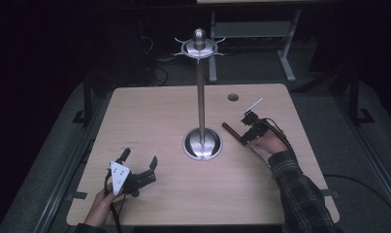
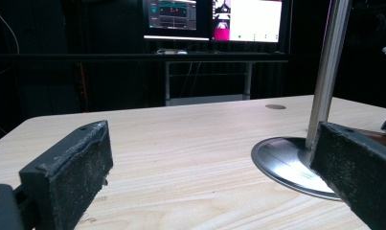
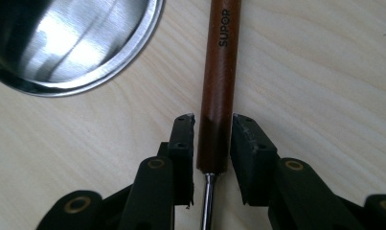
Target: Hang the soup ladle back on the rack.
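Lying flat at 3 o'clock from the stand's base [image 3: 71, 43], the brown "SUPOR" handle [image 3: 218, 81] sits between the right gripper [image 3: 213, 143], its jaws slightly apart, neither clearly clamping it.

The left tongs [image 1: 139, 161] are held low at the person's left with the jaws spread wide. The right tongs [image 1: 243, 137] are angled down at the right, their jaws narrowly parted.

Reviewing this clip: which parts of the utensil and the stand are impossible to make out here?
- Utensil's working end: in the high view the right gripper and the hand cover it; the right gripper view cuts the metal shank at the bottom edge.
- Whether the jaws touch the wooden handle: too close to tell.
- Stand's top: the left gripper view cuts the pole at the upper edge.
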